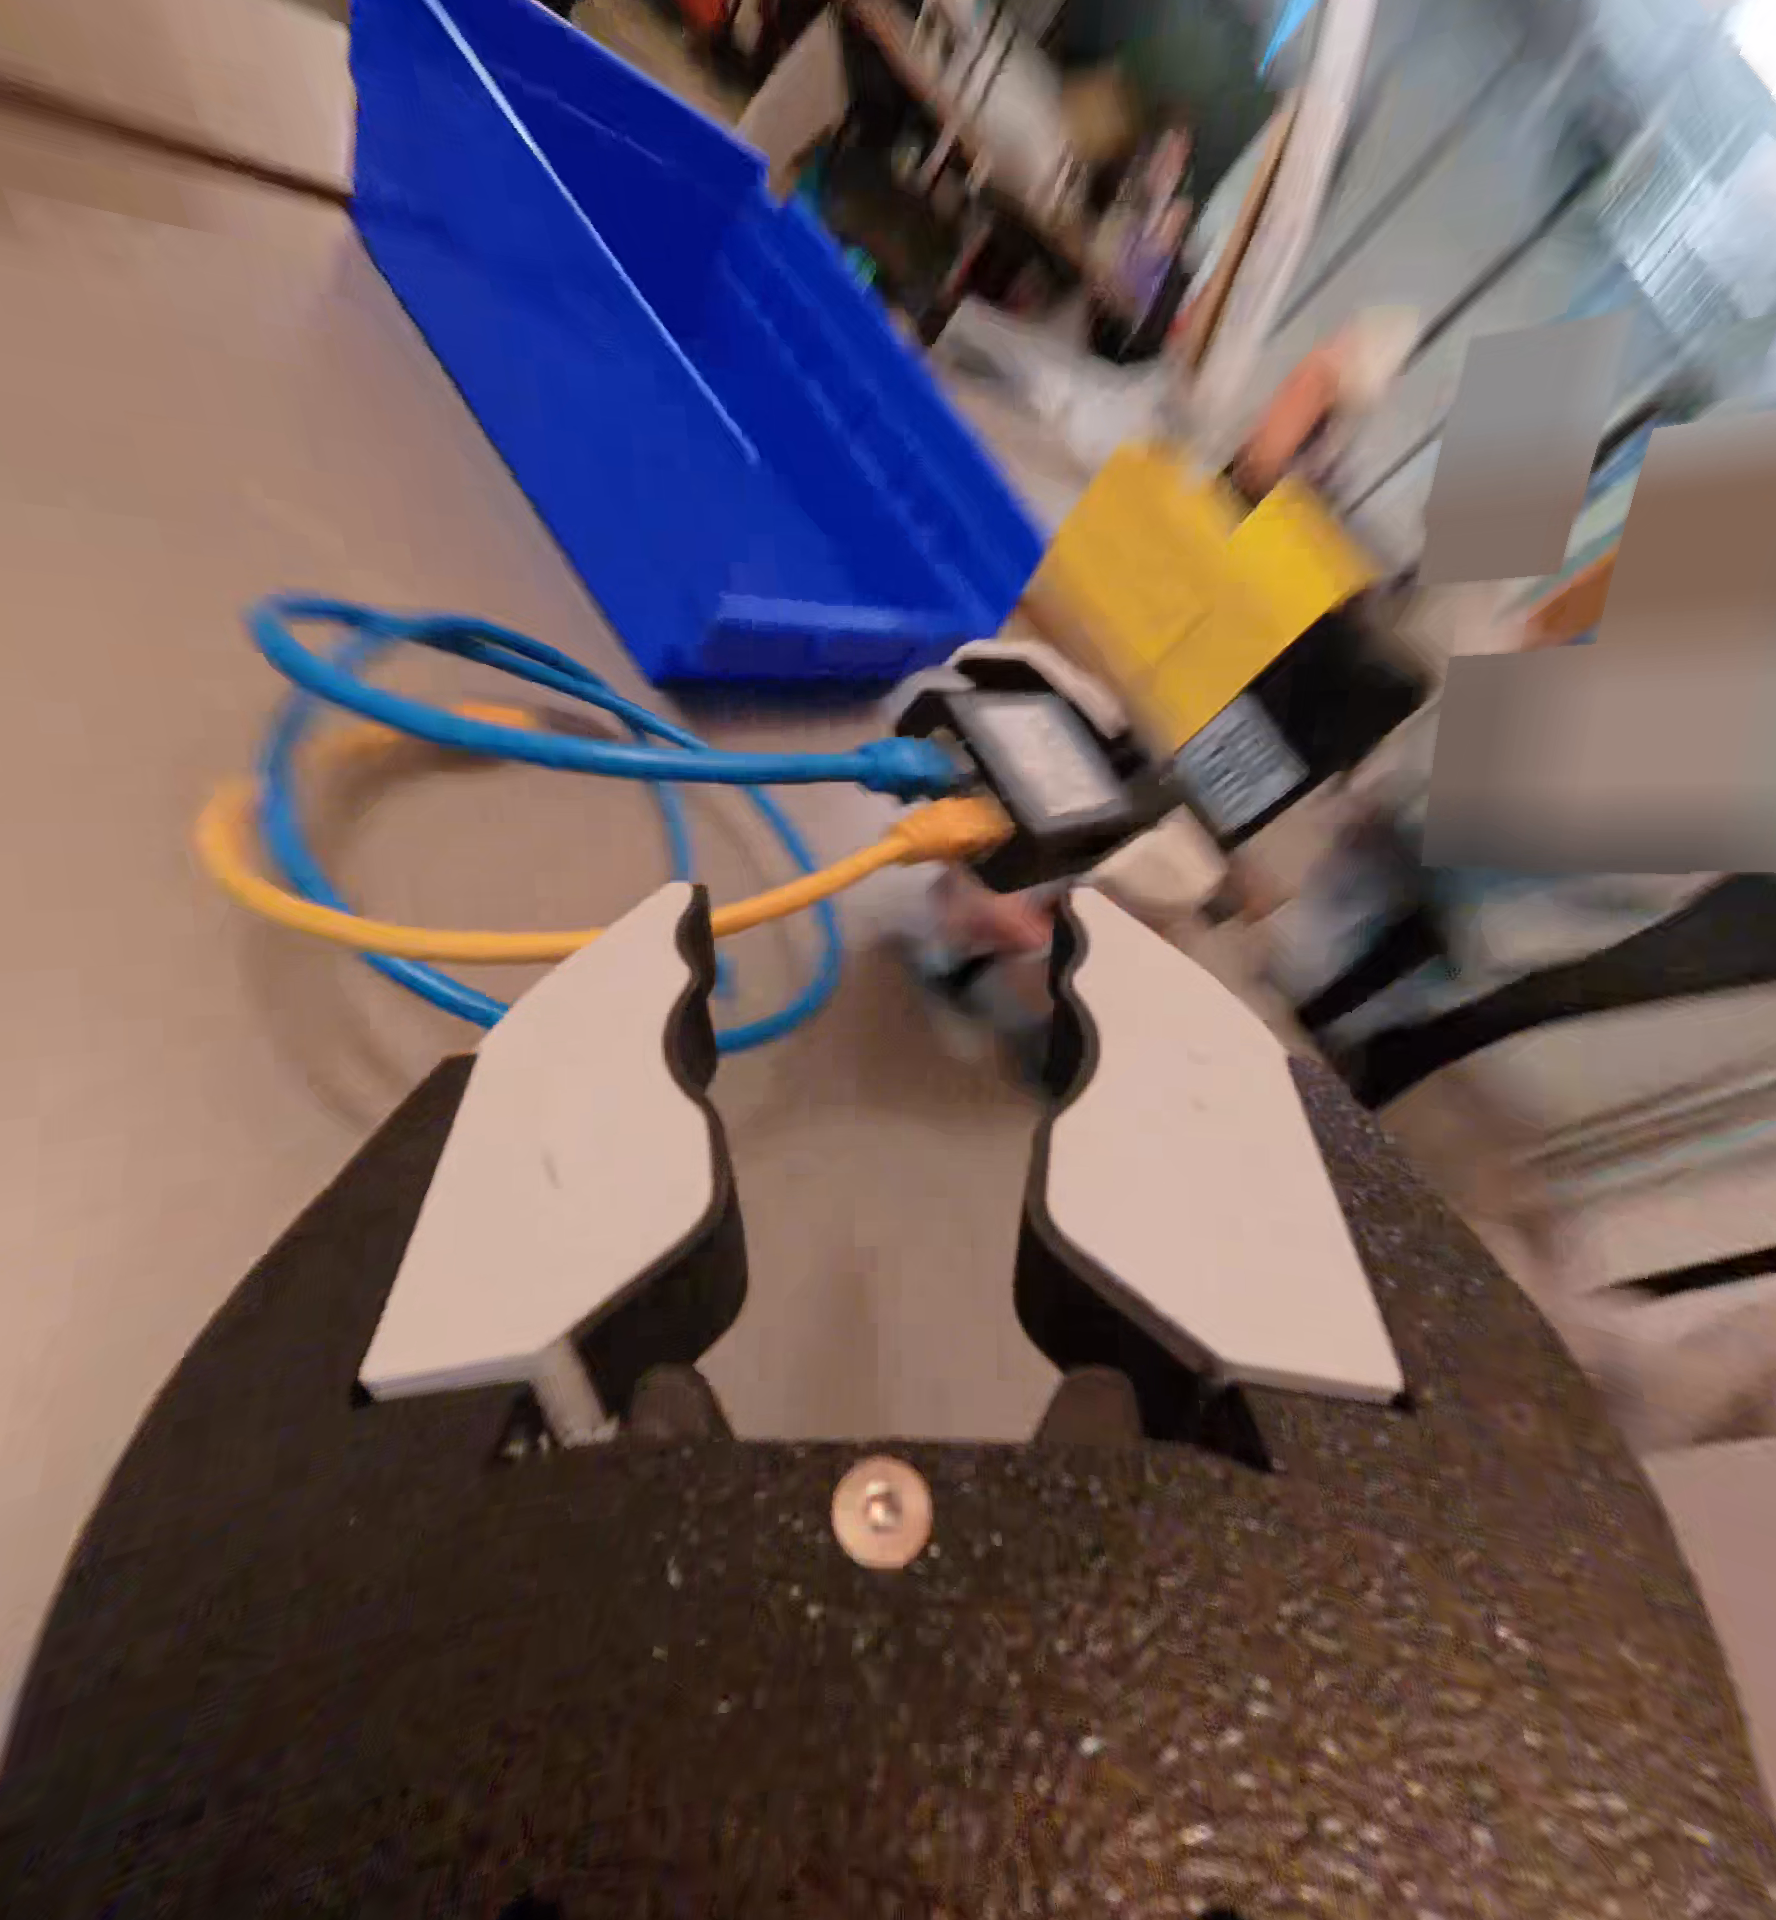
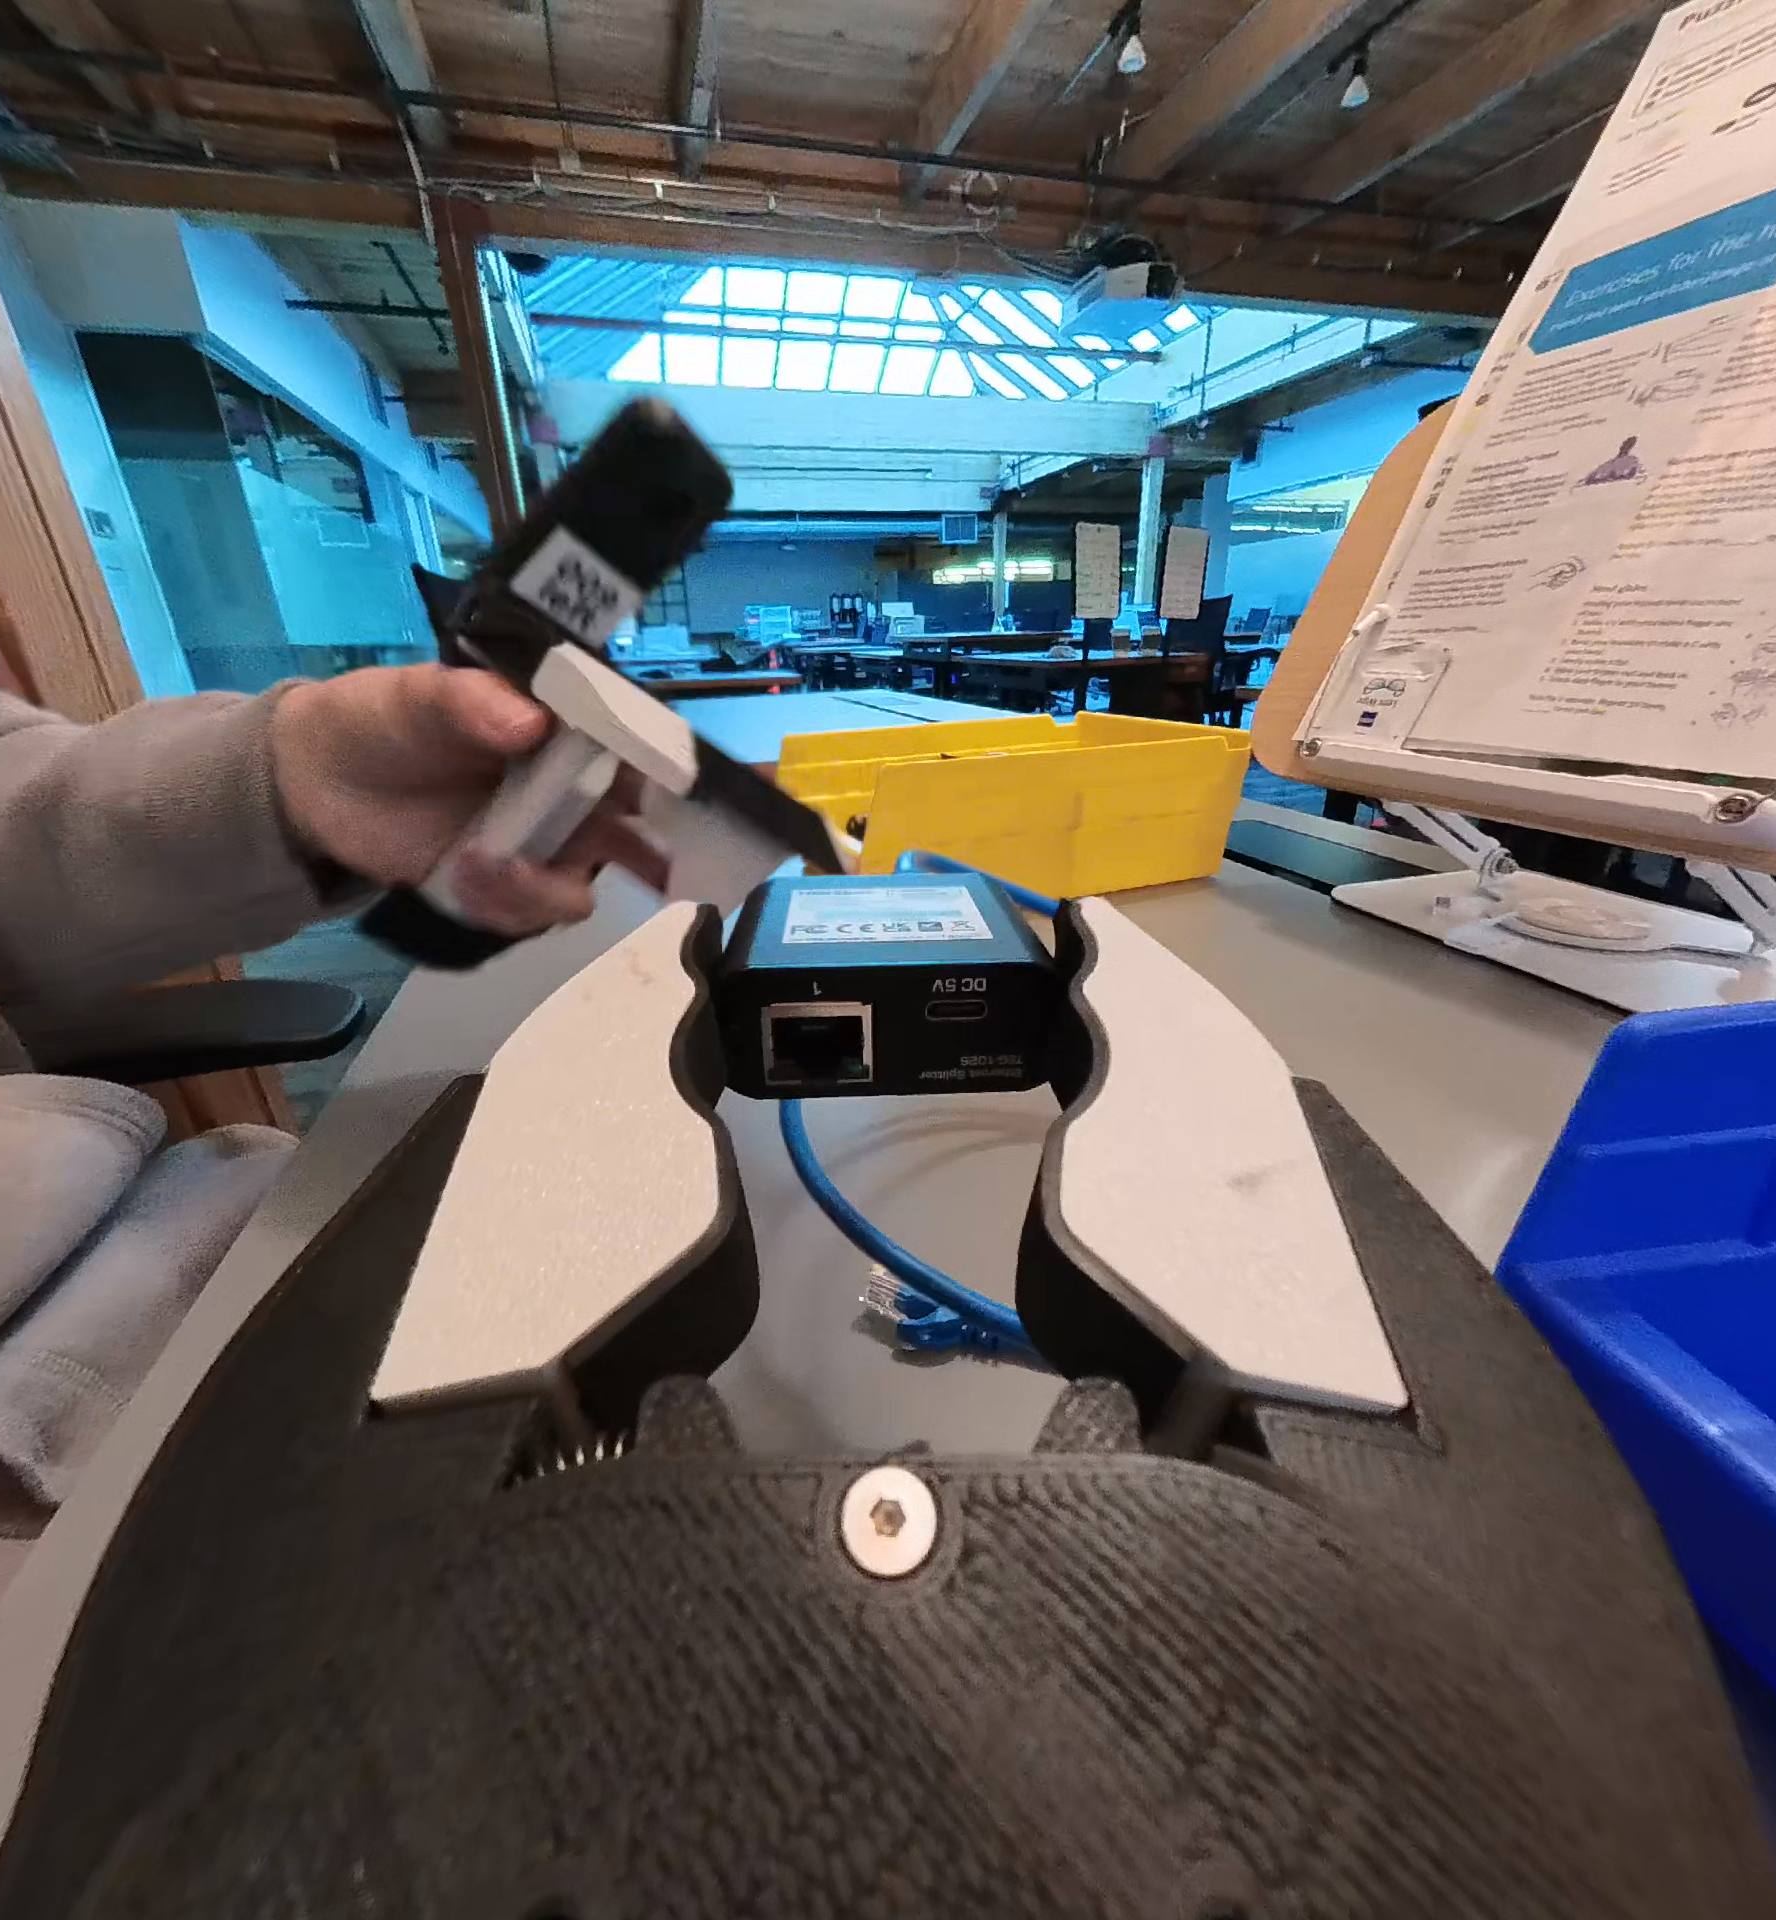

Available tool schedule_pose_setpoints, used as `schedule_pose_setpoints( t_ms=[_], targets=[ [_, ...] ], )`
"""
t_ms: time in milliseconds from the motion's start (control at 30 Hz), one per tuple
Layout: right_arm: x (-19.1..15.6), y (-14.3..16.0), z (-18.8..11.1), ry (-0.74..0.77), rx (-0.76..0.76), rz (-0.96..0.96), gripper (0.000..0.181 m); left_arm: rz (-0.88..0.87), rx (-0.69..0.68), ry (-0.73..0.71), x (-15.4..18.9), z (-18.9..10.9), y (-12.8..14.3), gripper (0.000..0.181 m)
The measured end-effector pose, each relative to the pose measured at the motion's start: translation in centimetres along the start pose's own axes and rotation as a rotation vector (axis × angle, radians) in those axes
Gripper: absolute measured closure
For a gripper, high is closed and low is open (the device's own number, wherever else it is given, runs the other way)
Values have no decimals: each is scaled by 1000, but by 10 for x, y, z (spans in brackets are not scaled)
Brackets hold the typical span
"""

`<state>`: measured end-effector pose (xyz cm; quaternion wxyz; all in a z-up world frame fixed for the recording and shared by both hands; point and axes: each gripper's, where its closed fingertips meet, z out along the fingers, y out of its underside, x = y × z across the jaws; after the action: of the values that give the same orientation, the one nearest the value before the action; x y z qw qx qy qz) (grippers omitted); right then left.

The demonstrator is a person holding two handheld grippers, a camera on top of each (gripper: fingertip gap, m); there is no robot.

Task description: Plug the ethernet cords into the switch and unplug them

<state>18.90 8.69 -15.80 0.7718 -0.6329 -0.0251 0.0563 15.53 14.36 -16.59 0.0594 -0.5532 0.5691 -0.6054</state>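
The switch (image 2: 884, 987) is a small black box gripped between my right gripper's (image 2: 884, 935) white fingers and held above the table. Its near face shows one empty port. In the left wrist view the switch (image 1: 1050, 769) has a blue cord (image 1: 655, 758) and a yellow cord (image 1: 811, 894) entering its far side. My left gripper (image 1: 884, 914) is open and empty, just short of the yellow cord's plug (image 1: 957, 826). The blue cord's loose end (image 2: 905, 1309) lies on the table under my right gripper.
A blue bin (image 1: 676, 395) lies behind the coiled cords and shows at the right in the right wrist view (image 2: 1694, 1299). A yellow bin (image 2: 1050, 800) stands behind the switch. A paper stand (image 2: 1590, 520) is at the back right. A hand (image 2: 396, 769) holds the left gripper.
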Motion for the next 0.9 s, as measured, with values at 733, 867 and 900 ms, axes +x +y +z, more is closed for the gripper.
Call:
schedule_pose_setpoints(
  t_ms=[733,867,900],
  targets=[
    [-29,12,55,102,-120,-289,120,-662,248,417,16,19,10,156],
    [-47,7,41,-85,-165,-250,112,-602,13,534,24,7,21,157],
    [-46,4,38,-89,-178,-254,109,-560,-43,533,23,2,22,157]
  ],
)
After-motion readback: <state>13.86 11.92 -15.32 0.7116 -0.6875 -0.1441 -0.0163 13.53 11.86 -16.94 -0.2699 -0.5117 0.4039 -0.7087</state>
